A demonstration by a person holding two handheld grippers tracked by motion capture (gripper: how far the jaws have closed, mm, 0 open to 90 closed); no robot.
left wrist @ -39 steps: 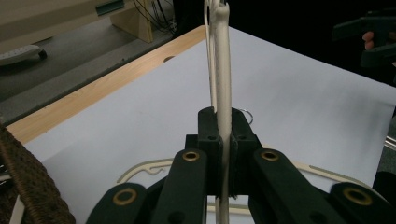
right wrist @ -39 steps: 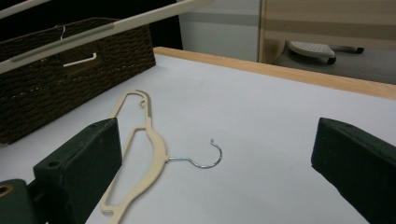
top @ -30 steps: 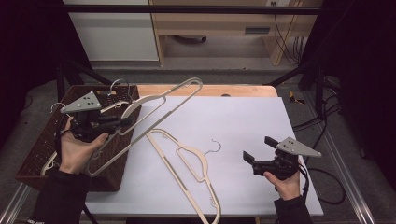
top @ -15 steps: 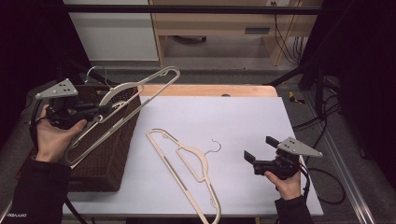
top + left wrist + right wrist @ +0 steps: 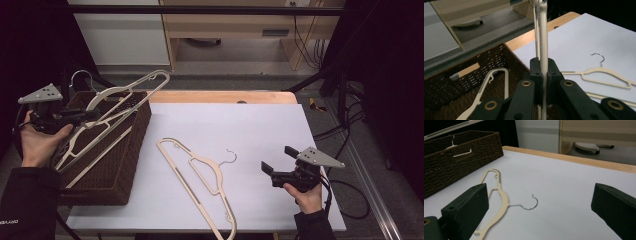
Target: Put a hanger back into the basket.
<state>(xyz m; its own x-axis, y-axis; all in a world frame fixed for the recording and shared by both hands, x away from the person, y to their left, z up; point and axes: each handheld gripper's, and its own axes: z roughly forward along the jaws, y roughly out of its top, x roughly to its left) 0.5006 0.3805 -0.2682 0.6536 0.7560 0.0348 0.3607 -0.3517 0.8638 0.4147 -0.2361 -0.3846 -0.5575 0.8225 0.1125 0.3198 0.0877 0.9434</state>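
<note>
My left gripper (image 5: 89,116) is shut on a cream plastic hanger (image 5: 131,95), held tilted above the brown wicker basket (image 5: 112,167) at the table's left. In the left gripper view the jaws (image 5: 543,75) pinch the hanger's bar (image 5: 543,37) edge-on. Another cream hanger (image 5: 489,83) lies inside the basket (image 5: 451,75). A further cream hanger (image 5: 200,172) with a wire hook lies flat on the white table top. My right gripper (image 5: 278,159) stands open to the right of it, near the front edge. In the right gripper view that hanger (image 5: 500,192) lies ahead of the open gripper (image 5: 539,212).
The white sheet (image 5: 240,125) covers the wooden table, whose bare edge (image 5: 225,96) shows at the back. A wooden cabinet (image 5: 235,25) and cables (image 5: 345,130) lie beyond and to the right. The basket (image 5: 456,157) sits far left in the right gripper view.
My left gripper has carried its hanger left and upward, from over the basket's right rim to above the basket's left side. The right gripper and the table hanger have not moved.
</note>
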